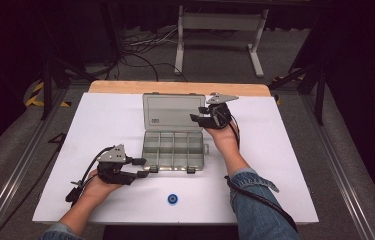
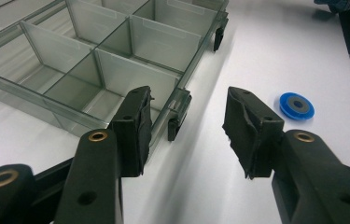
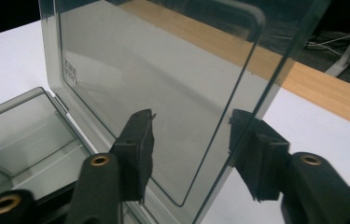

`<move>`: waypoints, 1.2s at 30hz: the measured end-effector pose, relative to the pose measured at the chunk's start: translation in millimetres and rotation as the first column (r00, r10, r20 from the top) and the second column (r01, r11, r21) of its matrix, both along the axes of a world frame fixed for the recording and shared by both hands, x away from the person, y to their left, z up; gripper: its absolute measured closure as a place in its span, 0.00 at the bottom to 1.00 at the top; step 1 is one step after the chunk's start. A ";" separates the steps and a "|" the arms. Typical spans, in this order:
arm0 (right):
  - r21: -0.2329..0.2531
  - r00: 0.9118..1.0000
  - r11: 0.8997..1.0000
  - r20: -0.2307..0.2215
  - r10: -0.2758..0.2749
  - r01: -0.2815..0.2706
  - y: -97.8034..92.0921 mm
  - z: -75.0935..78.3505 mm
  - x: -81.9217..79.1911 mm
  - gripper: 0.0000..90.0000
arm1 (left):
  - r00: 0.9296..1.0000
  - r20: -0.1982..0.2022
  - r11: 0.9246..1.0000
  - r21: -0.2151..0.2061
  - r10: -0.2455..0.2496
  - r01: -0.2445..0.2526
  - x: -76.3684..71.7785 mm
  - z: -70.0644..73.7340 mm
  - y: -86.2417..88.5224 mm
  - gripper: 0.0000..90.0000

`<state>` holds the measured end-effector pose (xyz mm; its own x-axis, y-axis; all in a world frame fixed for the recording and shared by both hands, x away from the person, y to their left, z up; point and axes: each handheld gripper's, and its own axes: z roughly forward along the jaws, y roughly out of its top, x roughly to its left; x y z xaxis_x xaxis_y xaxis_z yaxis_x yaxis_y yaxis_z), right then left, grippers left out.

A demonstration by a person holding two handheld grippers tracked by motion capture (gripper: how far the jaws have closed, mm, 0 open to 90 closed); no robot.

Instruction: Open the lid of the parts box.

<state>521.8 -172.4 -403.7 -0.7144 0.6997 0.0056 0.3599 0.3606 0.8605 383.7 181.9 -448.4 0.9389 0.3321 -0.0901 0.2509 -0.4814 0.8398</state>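
The right gripper (image 3: 191, 140) has its jaws apart, one on each side of the edge of the raised lid (image 3: 163, 79). The left gripper (image 2: 186, 126) is wide apart too, by the box's (image 1: 174, 150) front latch (image 2: 178, 112). The box sits on the white table (image 1: 100, 125), near a blue ring (image 1: 173, 199).

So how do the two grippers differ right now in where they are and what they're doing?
The left gripper sits low at the front left corner of the box, its jaws open around nothing, near a latch. The right gripper is raised at the back right, its open jaws straddling the edge of the upright lid. The blue disc lies nearer the left gripper than the right. Both are black, two-jawed and hand-held.
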 end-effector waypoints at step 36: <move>0.008 0.989 0.999 -0.141 -0.041 0.043 3.2 -41.0 22.9 0.26 | 1.000 -0.002 1.000 -0.006 -0.006 0.006 0.1 -0.3 0.1 0.55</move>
